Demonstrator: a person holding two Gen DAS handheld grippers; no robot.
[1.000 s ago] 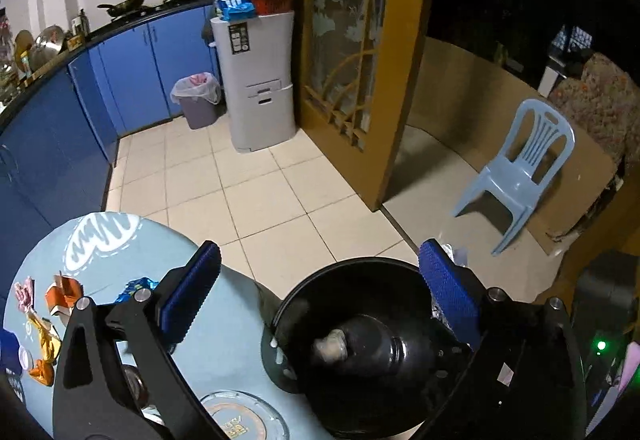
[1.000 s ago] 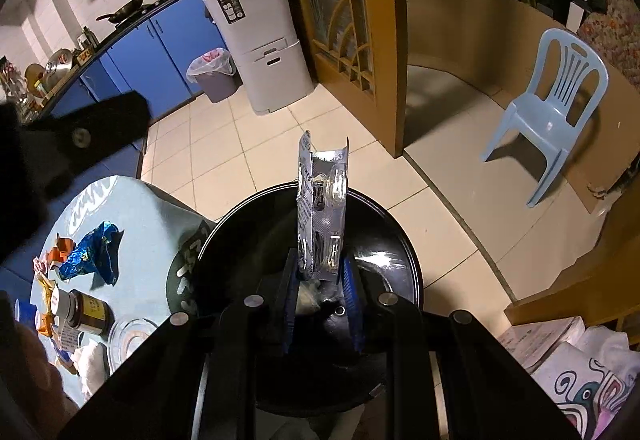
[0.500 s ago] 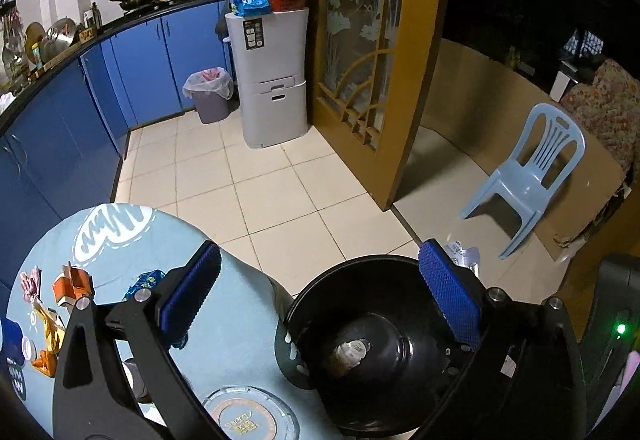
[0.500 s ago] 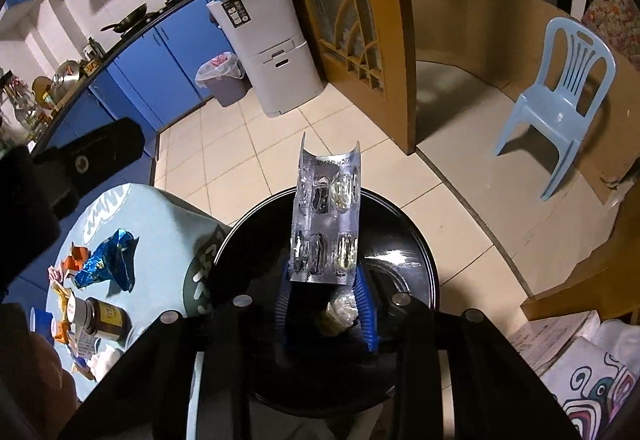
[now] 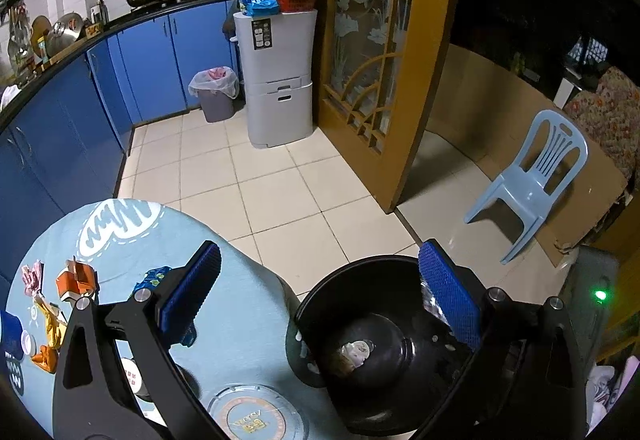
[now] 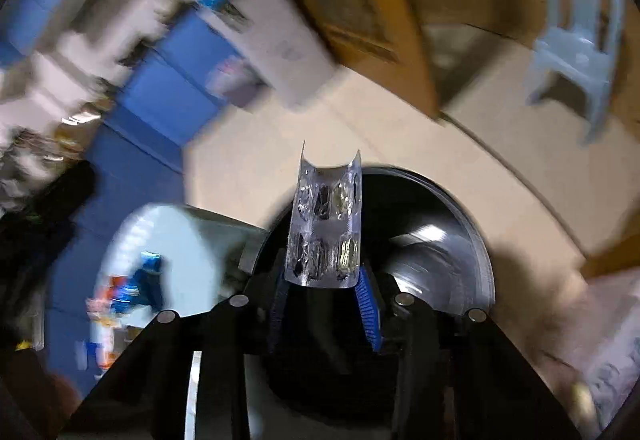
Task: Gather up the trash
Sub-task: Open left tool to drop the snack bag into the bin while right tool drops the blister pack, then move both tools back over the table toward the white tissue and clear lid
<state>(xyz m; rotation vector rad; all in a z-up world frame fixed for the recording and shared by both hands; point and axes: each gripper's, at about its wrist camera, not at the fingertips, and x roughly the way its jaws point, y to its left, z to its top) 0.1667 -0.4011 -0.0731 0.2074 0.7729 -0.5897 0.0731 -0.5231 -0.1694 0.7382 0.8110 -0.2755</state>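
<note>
Here, each thing is placed by the black bin.

Black bin (image 5: 320, 304): It is seen beside the round table, with its mouth open to the top. Its near side is cut off by the bottom edge of the left wrist view.

Left gripper (image 5: 320, 296): The two blue pads are held wide apart and nothing is held between them. One pad is seen over the table, the other over the bin's far right rim.

Right gripper (image 6: 324, 306): The blue pads are pressed close on the bottom of the pill sheet. Only thin strips of the pads can be seen.

Pill sheet (image 6: 326, 232): It is silver, bent into a curve, and held upright above the bin's mouth. In the left wrist view only a shiny scrap is seen, mostly hidden behind the right pad.

Trash in the bin (image 5: 354, 352): A pale crumpled lump is seen on the bin's floor. What it is cannot be told.

Round table (image 5: 240, 340): It is light blue and touches the bin's left side. Its near part is hidden by the left gripper.

Wrappers (image 5: 76, 276): Orange, pink and blue scraps are laid on the table, well apart from the bin. Some are cut off at the picture's edge.

Right wrist view: Most of it is blurred, so the kitchen past the bin is hard to make out.

Blue chair (image 5: 536, 180): It is stood on the floor far beyond the bin.
</note>
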